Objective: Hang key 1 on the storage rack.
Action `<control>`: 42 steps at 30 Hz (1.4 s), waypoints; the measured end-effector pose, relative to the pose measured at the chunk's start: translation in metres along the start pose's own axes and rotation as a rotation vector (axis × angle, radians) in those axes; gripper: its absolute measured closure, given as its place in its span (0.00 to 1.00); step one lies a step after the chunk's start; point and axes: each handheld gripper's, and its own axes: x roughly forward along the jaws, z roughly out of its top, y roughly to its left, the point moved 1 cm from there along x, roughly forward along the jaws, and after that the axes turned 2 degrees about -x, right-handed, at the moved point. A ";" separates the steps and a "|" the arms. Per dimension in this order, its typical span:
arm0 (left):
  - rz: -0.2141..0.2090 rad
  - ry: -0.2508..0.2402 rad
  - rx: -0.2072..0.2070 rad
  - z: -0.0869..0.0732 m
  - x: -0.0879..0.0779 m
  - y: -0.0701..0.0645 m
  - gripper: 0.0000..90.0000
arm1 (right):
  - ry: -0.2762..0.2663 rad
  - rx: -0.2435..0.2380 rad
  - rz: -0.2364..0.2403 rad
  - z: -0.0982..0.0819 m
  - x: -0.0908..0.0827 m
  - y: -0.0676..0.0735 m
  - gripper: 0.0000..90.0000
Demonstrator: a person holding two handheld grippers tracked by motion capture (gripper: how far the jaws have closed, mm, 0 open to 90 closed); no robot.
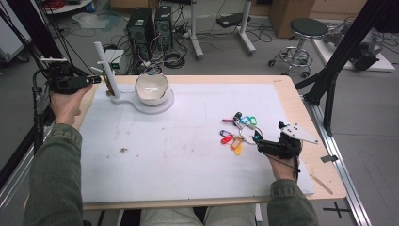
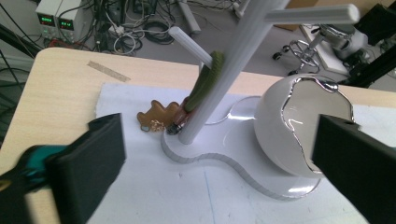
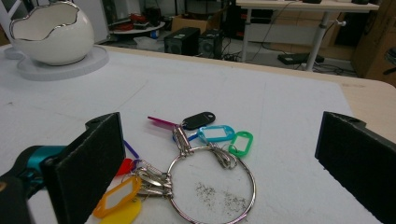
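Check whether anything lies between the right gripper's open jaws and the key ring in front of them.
Nothing visible does. The right gripper is open, and the key ring with its coloured tags lies flat on the white mat directly between and just ahead of its jaws.

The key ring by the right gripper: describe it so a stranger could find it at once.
On the white mat, look right, just ahead of the right gripper. The key ring is a large bare metal hoop strung with coloured plastic tags, unlike the white bowl far left.

I see the key ring [image 3: 212,186] w/ coloured tags lying flat on the white mat [image 3: 280,116], right side.
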 end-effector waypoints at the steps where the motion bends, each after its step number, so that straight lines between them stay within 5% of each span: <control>1: -0.006 -0.003 0.003 0.000 -0.001 -0.002 0.02 | 0.000 -0.001 0.000 0.000 0.000 0.000 0.01; 13: -0.038 -0.044 0.089 -0.006 -0.010 -0.022 0.02 | -0.006 -0.005 0.004 0.001 0.001 0.001 0.01; 22: -0.042 -0.080 0.076 -0.023 -0.017 -0.017 0.02 | -0.008 -0.004 0.004 0.001 0.001 0.000 0.01; 42: -0.051 -0.103 0.132 -0.054 -0.033 -0.026 0.02 | -0.015 0.006 -0.003 0.002 0.000 -0.002 0.01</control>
